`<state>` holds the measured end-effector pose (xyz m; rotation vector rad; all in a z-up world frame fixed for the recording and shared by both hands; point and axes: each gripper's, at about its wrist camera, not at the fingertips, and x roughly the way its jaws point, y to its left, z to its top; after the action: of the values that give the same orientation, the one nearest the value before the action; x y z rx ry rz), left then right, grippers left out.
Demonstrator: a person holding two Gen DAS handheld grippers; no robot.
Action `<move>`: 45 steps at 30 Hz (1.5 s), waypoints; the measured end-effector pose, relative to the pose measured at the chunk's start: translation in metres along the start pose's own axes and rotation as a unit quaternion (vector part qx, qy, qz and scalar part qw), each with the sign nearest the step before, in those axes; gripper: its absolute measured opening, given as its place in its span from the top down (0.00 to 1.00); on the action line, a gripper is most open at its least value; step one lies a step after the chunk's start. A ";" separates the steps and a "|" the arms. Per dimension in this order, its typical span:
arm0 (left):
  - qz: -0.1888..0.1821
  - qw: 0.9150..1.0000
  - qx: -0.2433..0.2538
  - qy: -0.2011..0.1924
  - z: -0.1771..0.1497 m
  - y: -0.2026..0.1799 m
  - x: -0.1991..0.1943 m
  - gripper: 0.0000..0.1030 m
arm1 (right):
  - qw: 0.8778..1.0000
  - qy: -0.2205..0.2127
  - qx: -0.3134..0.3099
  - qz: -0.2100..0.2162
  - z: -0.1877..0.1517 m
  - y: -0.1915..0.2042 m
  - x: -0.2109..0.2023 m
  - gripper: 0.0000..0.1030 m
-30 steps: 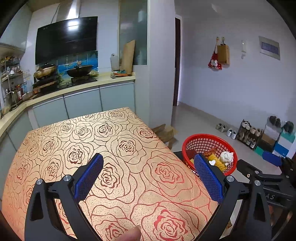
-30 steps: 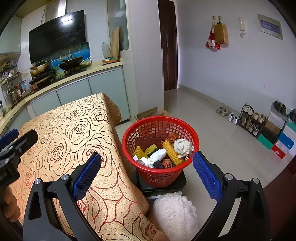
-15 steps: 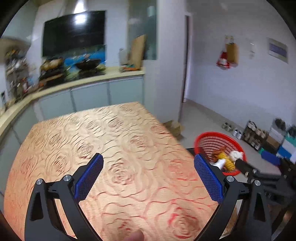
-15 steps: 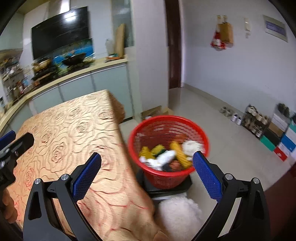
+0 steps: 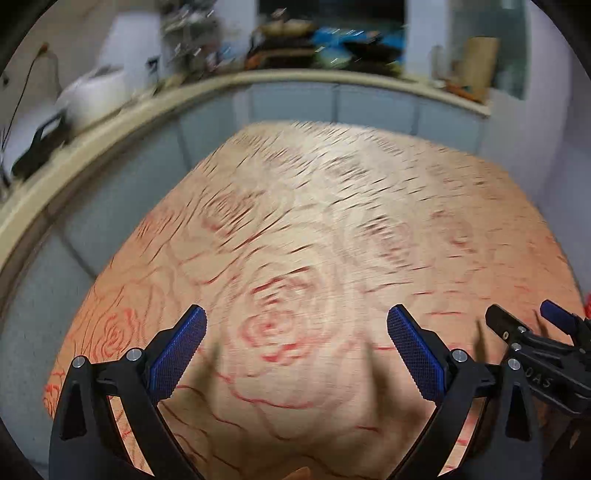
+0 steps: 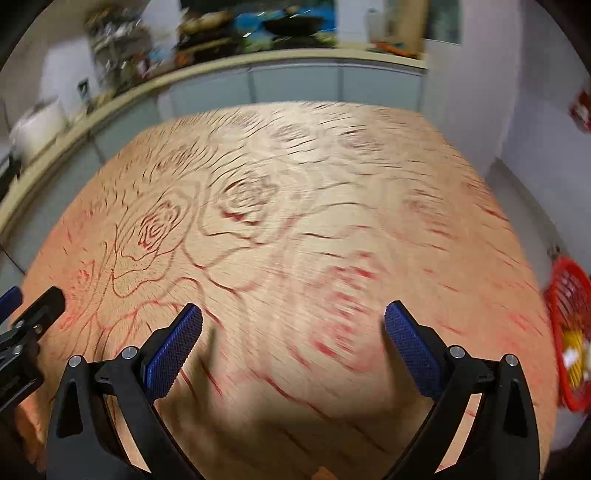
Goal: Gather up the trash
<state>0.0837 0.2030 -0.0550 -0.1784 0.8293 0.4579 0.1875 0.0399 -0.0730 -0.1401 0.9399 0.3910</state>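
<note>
Red basket (image 6: 570,332) holds blurred yellow scraps; left tool (image 5: 295,354) and right tool (image 6: 293,350) gape wide, empty.

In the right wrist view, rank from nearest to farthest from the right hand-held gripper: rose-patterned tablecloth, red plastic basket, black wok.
1. Rose-patterned tablecloth, directly beneath the right hand-held gripper.
2. Red plastic basket, off the right edge.
3. Black wok, on the far counter.

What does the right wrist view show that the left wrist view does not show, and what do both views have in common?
Only the right wrist view shows the red basket at its right edge, with yellow and white items inside, and the left gripper at its left edge. Only the left wrist view shows the right gripper at its right edge. Both show the rose-patterned tablecloth, the blurred kitchen counter behind it, and open, empty fingers.
</note>
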 end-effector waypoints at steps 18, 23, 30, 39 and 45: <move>0.013 0.999 -0.013 0.049 -0.006 0.012 0.029 0.06 | 1.000 0.006 -0.010 -0.011 0.010 0.015 0.007 0.05; 0.013 0.999 -0.013 0.049 -0.007 0.012 0.030 0.07 | 1.000 0.006 -0.010 -0.011 0.010 0.015 0.007 0.05; 0.013 0.999 -0.014 0.048 -0.007 0.012 0.030 0.07 | 1.000 0.006 -0.010 -0.011 0.010 0.014 0.007 0.05; 0.010 0.999 -0.013 0.047 -0.008 0.014 0.030 0.07 | 1.000 0.006 -0.010 -0.011 0.010 0.014 0.007 0.05; 0.010 0.999 -0.013 0.047 -0.008 0.013 0.030 0.07 | 1.000 0.006 -0.010 -0.011 0.010 0.015 0.007 0.05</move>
<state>0.0899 0.2216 -0.0823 -0.2178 0.9170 0.4824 0.1927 0.0581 -0.0721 -0.1711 0.9451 0.3791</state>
